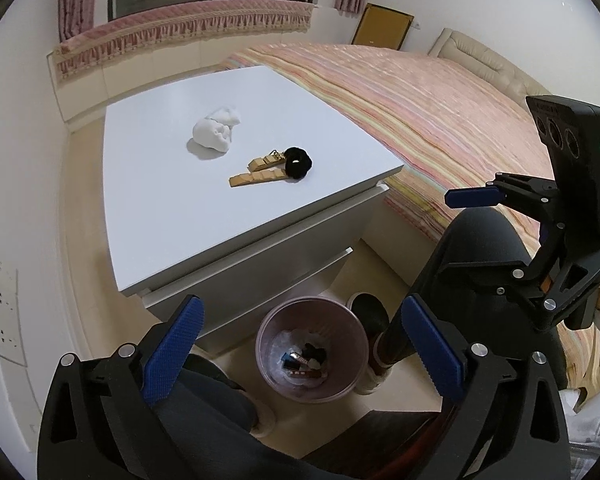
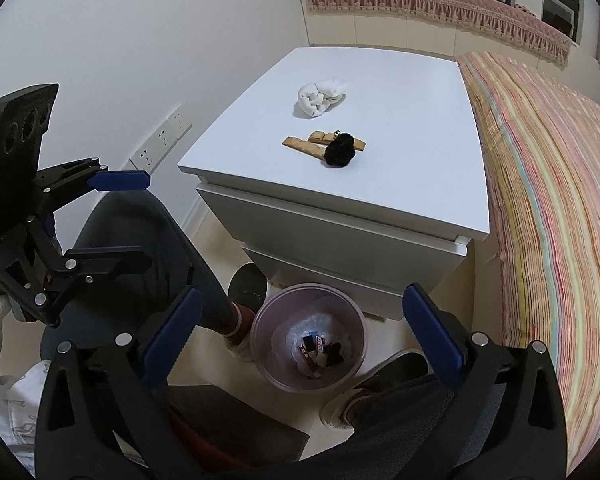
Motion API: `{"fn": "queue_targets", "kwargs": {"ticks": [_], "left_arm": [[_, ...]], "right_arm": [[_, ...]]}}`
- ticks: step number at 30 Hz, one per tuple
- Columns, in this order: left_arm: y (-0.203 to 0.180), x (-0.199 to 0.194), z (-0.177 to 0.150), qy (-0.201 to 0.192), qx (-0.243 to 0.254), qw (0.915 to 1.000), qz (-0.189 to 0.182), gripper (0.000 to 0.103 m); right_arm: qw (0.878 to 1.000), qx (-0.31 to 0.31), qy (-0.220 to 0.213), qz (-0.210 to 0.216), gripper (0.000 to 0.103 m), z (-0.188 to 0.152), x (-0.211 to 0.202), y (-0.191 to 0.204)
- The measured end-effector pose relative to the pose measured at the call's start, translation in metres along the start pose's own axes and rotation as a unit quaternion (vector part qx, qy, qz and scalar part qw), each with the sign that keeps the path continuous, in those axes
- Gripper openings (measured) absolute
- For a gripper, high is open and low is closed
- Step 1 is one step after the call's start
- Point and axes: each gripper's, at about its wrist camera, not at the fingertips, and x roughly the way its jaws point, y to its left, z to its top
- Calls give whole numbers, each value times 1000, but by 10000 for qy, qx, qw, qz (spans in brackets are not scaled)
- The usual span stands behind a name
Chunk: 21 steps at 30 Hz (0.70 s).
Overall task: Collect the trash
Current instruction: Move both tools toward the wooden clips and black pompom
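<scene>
A pink trash bin (image 1: 268, 332) (image 2: 264, 328) stands on the floor in front of the white nightstand (image 1: 172, 208) (image 2: 404, 176); several wrappers lie inside it. On the nightstand top lie a crumpled white cloth (image 1: 216, 130) (image 2: 320, 96), two wooden clips (image 1: 260, 172) (image 2: 308, 145) and a black hair scrunchie (image 1: 297, 162) (image 2: 340, 151). My left gripper (image 1: 300, 344) is open and empty above the bin; it also shows in the right wrist view (image 2: 140, 220). My right gripper (image 2: 304, 332) is open and empty above the bin; it also shows in the left wrist view (image 1: 460, 232).
A bed with a striped cover (image 1: 440, 104) (image 2: 552, 200) lies right of the nightstand. A wall with sockets (image 2: 160, 140) is on the left. The person's legs and slippered feet (image 1: 372, 320) (image 2: 244, 292) flank the bin. A dark stool edge (image 2: 236, 420) sits below.
</scene>
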Motion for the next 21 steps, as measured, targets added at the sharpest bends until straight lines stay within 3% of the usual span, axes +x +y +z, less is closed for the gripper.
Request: {"fn": "queue_targets", "kwargs": {"ticks": [9,21], "left_arm": [[14,-4,21,-103,-87,9999,79,95],[51,2,83,-353,-148,9990,224,95]], "right_arm": [[10000,-31,-68,-17,99,22,-2,-3],[9996,-205,-185,-67,99,75,6,-19]]}}
